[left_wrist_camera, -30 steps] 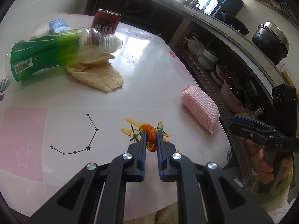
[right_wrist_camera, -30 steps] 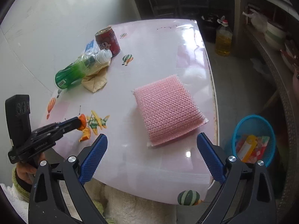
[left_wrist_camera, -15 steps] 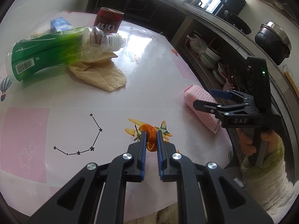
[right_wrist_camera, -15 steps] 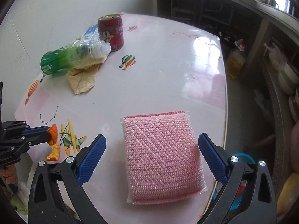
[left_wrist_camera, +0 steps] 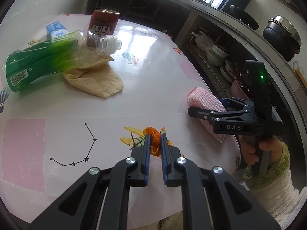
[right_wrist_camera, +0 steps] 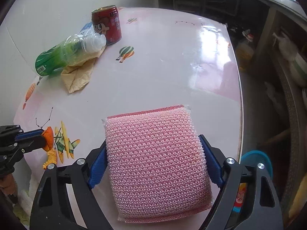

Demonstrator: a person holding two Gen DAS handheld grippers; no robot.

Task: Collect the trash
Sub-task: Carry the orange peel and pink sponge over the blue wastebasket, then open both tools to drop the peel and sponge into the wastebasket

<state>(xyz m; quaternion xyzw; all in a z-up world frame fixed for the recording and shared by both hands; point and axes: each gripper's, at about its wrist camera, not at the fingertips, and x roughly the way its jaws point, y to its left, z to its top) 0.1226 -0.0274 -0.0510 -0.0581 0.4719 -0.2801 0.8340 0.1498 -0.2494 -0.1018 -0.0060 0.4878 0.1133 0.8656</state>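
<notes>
Pinching a curled orange peel scrap (left_wrist_camera: 153,136) between its blue-padded fingers, the left gripper (left_wrist_camera: 154,140) sits low over the glossy pink-and-white patterned tabletop (left_wrist_camera: 149,80), jaws nearly together on the peel, which lies over a printed airplane. Ahead-left of it: a tipped clear plastic bottle with green label (left_wrist_camera: 48,59) lying on a crumpled tan paper napkin (left_wrist_camera: 96,82), a red drink can (left_wrist_camera: 103,24) upright behind them, a small blue-white carton (left_wrist_camera: 56,31) beside the can. To its right, the right gripper (left_wrist_camera: 193,109) reaches across a pink mesh scrubbing sponge (left_wrist_camera: 205,101) near the table edge. Right wrist view: right gripper (right_wrist_camera: 153,146) straddles the sponge (right_wrist_camera: 157,157), both blue pads (right_wrist_camera: 98,164) touching its sides, so it is gripping the sponge, which rests flat on the table (right_wrist_camera: 172,61). Far left of it, the left gripper (right_wrist_camera: 41,135) holds the peel (right_wrist_camera: 48,139). Ahead-left: bottle (right_wrist_camera: 65,56), napkin (right_wrist_camera: 78,76), can (right_wrist_camera: 106,25), carton (right_wrist_camera: 86,29) partly hidden. Lower right, beyond the table edge, a blue plastic basket (right_wrist_camera: 257,163).
</notes>
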